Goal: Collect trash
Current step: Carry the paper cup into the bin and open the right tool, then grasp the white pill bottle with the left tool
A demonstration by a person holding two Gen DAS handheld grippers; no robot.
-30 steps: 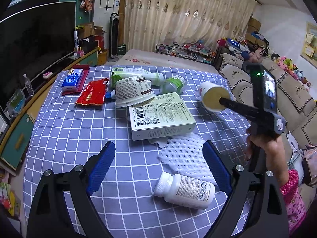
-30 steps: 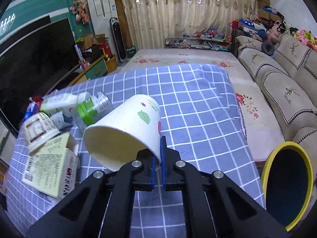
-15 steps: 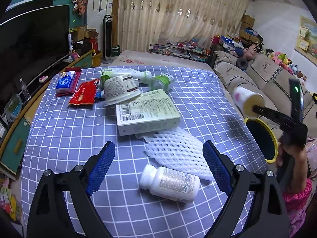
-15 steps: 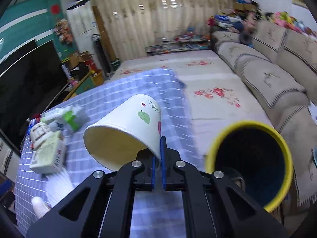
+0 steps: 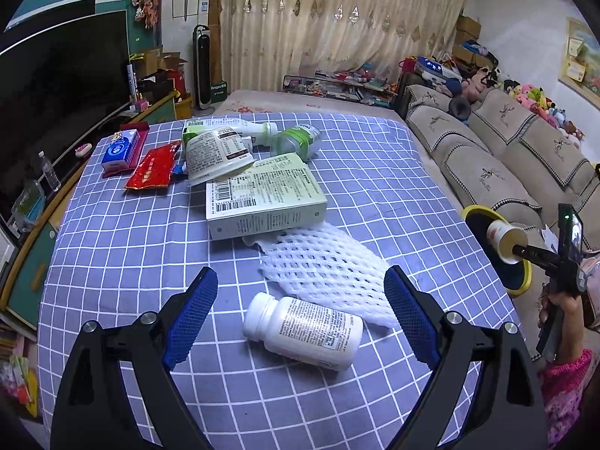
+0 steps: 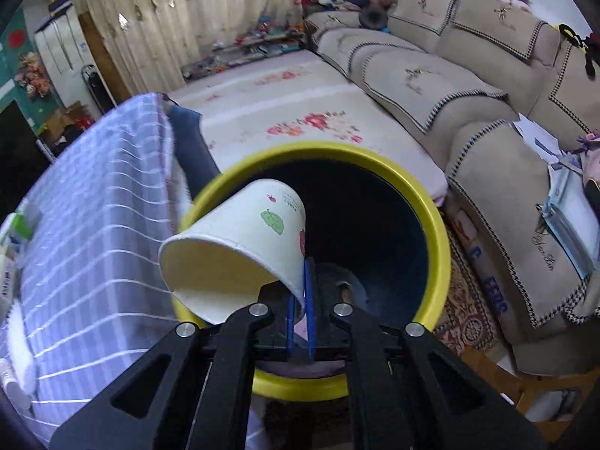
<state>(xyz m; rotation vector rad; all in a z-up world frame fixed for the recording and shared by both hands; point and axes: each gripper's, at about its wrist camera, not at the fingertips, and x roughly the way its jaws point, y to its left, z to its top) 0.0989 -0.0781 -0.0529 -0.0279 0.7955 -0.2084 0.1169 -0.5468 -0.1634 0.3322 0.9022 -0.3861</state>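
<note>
My right gripper (image 6: 299, 285) is shut on the rim of a white paper cup (image 6: 240, 247) with fruit prints, held tilted right above the mouth of a yellow-rimmed dark bin (image 6: 435, 217). The left wrist view shows the same cup (image 5: 506, 238) over the bin (image 5: 519, 281) beside the table, gripper in a person's hand (image 5: 562, 300). My left gripper (image 5: 300, 318) stands open over the checked tablecloth (image 5: 131, 243), its blue pads either side of a white pill bottle (image 5: 303, 332) lying on its side and a white foam net (image 5: 322, 266).
Farther back on the table lie a pale green carton (image 5: 262, 198), a white tub (image 5: 217, 153), a white-and-green bottle (image 5: 232, 127), a green can (image 5: 300, 140), a red packet (image 5: 153, 167) and a blue tissue pack (image 5: 120, 148). A beige sofa (image 5: 487, 150) runs along the right.
The right gripper carried the cup off the table to the right and down, ending over the yellow bin. The left gripper drifted slightly; the pill bottle now sits more centrally between its fingers.
</note>
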